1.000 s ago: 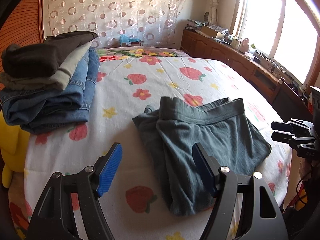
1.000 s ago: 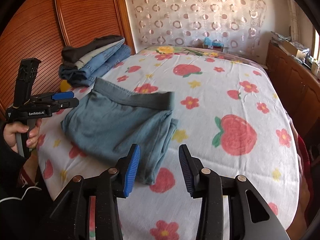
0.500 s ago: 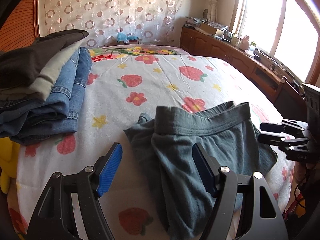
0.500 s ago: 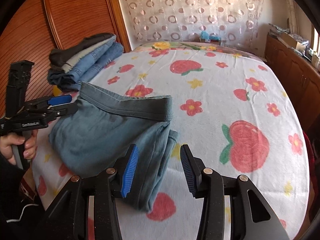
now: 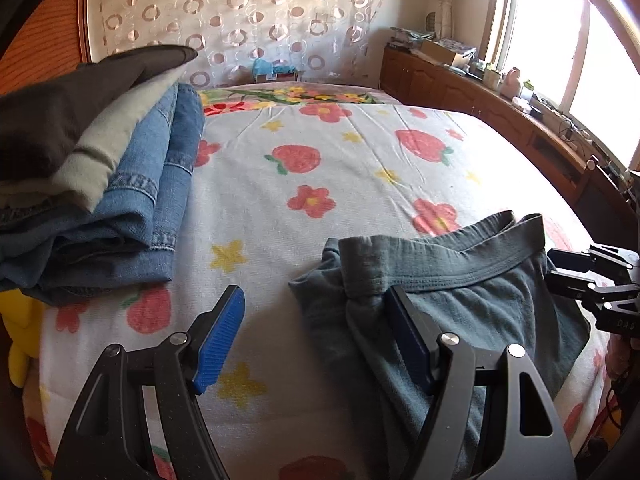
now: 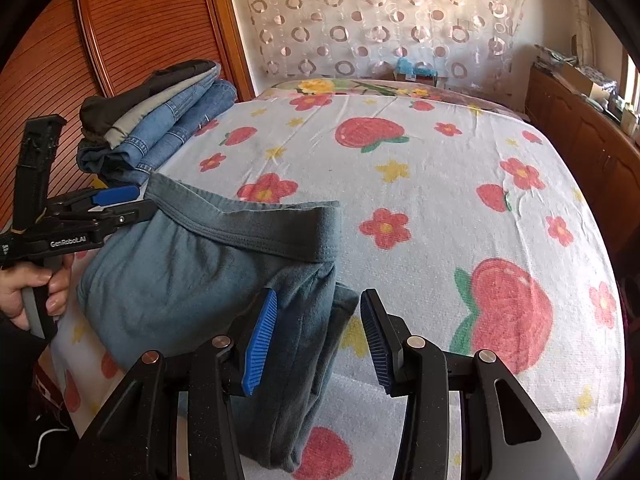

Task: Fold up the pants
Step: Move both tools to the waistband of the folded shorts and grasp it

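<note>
The grey pants [image 6: 192, 280] lie folded on the bed [image 6: 440, 184], at 9 o'clock in the right view; soft, light, floppy, best pinched by the thick waistband [image 6: 256, 228]. Left tongs [image 5: 316, 340] and right tongs [image 6: 316, 336] both gape, empty

One pair of grey pants [image 6: 208, 280] lies left of the right fingers. One stack of four folded garments [image 5: 92, 184] sits beyond the left fingers. Two grippers show.
</note>
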Demonstrator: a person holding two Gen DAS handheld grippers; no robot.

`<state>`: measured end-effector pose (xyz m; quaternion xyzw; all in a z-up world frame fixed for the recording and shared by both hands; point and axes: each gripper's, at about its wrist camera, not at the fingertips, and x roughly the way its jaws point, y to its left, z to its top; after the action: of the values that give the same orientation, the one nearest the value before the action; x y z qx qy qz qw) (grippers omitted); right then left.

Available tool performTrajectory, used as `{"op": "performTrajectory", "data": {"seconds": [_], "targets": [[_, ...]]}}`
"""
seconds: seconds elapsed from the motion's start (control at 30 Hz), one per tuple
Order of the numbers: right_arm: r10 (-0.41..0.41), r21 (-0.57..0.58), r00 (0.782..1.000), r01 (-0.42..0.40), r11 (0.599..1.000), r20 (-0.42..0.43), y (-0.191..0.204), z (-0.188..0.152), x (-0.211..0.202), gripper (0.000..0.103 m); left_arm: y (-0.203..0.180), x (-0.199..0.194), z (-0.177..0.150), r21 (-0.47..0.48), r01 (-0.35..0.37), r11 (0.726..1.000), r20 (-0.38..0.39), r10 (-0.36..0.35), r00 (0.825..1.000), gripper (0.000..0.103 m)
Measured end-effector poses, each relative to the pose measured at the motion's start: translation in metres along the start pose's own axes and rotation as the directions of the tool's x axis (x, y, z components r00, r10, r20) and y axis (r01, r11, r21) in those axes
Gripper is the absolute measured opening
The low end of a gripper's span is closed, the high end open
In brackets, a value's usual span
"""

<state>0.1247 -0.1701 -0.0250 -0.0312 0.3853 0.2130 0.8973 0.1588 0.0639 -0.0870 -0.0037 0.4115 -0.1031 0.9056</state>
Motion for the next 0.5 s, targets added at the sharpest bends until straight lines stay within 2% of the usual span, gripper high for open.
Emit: {"op": "performTrajectory", "data": {"seconds": [0.1,0.27,0.4,0.5], "targets": [[-0.009,-0.003,1.0,0.009,1.0,-0.006,-0.0013,-0.001,0.0014,0.045,0.0004,-0.0004,0.0001,-0.004,0.009,1.0,0.002,-0.009,1.0,0.073],[-0.011,-0.004,1.0,0.011,1.0,-0.015,-0.0009,0.0008,0.007,0.045,0.0002,0.0007,-0.0008,-0.015,0.063,0.998,-0.003,-0.063,0.998,0.055],[-0.01,-0.012,1.0,0.01,1.0,-0.006,-0.0006,0.0013,0.0085,0.045,-0.0035,0.0001,-0.0029,-0.012,0.103,0.995,-0.006,-0.103,0.995,0.036],[-0.005,-0.011,1.0,0.005,1.0,0.002,-0.0016,0.0004,0.0092,0.044,-0.0074,-0.0016,-0.0031,0.008,0.106,0.994,-0.005,-0.106,0.994,0.03]]}}
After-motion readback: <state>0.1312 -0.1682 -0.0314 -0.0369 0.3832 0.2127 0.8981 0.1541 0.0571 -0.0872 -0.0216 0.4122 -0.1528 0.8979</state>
